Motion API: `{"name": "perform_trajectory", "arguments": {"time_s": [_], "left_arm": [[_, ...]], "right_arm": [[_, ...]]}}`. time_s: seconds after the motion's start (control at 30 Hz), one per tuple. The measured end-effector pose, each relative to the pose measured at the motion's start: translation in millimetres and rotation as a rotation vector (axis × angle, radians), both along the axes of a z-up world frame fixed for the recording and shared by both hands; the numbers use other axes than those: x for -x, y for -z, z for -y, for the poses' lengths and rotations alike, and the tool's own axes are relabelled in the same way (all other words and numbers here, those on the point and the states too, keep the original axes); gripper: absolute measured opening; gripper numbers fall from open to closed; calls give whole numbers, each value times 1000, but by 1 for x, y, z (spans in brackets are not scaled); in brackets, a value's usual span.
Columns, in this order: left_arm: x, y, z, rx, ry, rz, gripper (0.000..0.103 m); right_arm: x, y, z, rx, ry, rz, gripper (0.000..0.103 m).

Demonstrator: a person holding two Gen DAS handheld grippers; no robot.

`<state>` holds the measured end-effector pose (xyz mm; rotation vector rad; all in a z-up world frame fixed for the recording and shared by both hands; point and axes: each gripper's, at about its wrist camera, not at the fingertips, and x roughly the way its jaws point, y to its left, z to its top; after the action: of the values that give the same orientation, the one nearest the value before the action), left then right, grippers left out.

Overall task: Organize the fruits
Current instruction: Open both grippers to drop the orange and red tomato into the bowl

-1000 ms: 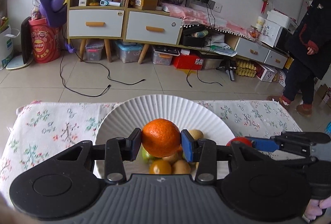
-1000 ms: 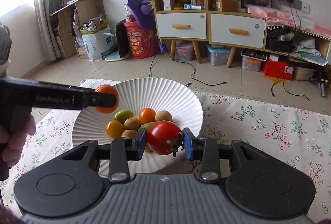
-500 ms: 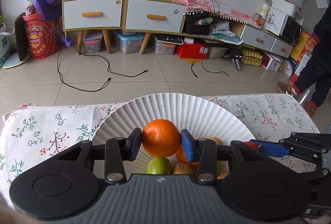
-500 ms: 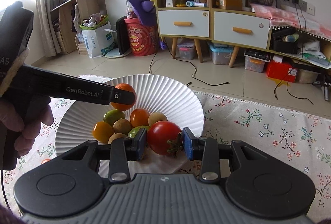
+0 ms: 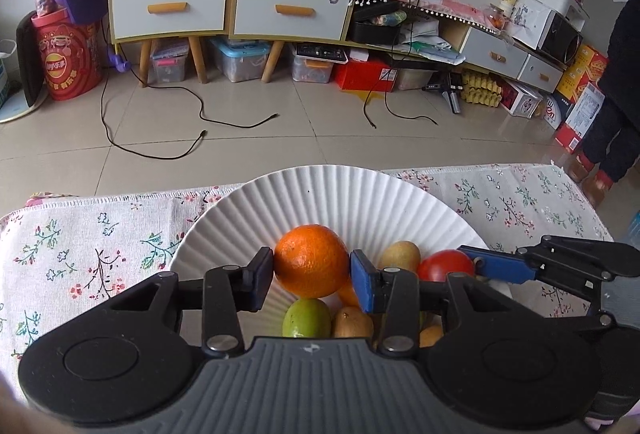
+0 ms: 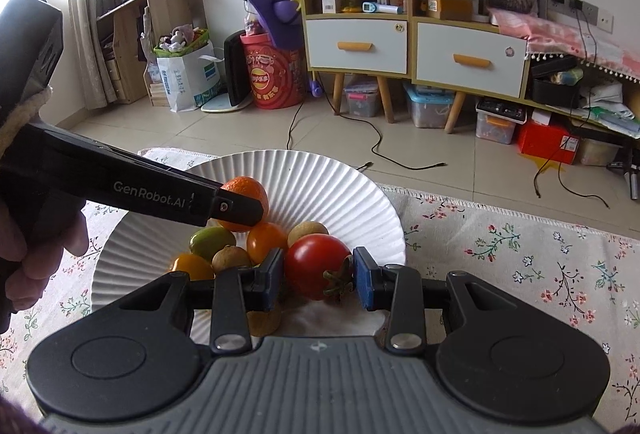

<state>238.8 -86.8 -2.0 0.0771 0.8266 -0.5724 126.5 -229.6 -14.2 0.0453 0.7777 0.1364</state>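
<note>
My left tongs [image 5: 312, 274] clamping a round orange [image 5: 310, 260] above the white fluted plate [image 5: 320, 193], my right tongs [image 6: 319, 276] gripping a red tomato [image 6: 316, 264] at the plate's near edge, small green, yellow and brown fruits [image 6: 224, 246] heaped in the plate.

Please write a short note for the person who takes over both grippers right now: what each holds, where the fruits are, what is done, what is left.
Left gripper: shut on the orange, held above the plate.
Right gripper: shut on the tomato, at the plate's near edge.
In the plate: a green fruit, a small orange one, a yellow one and brown ones.
Done: those small fruits are in the plate.
Left: probably set down the orange and the tomato; neither is released yet.
</note>
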Motion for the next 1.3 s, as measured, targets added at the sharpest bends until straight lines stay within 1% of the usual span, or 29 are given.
{"name": "perform_trajectory", "arguments": {"time_s": [0.17,0.27,0.43,0.6,0.67,0.77,0.83,0.9,0.97,1.03,1.1,1.2,1.3], "left_arm": [[2,0,1,0,0,25,41],[5,-2,-1,6,2,42,45],[12,-8,-6,7,-7,62,60],[23,-18,-15,-10,-14,87,71],[28,-21,-20,-15,-22,88,73],[38,-28,-28,-27,-34,87,78],[47,-33,-35,-37,-49,90,85],[57,-37,-42,-42,-63,95,89],[70,-41,-50,-51,-81,99,91],[81,-44,-56,-56,-98,99,96],[93,-48,-65,-58,-114,103,100],[108,-50,-71,-74,-126,105,100],[122,-49,-75,-95,-136,101,100]], "right_arm": [[-1,-1,2,-10,5,-1,35],[1,-3,5,-31,13,3,38],[6,-9,11,-58,38,8,48],[12,-18,11,-57,56,11,55],[16,-23,9,-53,56,4,58],[25,-30,4,-27,52,-10,66],[32,-36,1,-7,51,-18,72],[38,-42,-2,2,50,-28,76],[46,-47,-3,1,65,-28,80],[53,-52,-5,-6,77,-28,85],[61,-57,-6,-10,94,-23,88],[70,-62,-10,-28,117,-18,92],[78,-66,-15,-49,131,-14,99]]}}
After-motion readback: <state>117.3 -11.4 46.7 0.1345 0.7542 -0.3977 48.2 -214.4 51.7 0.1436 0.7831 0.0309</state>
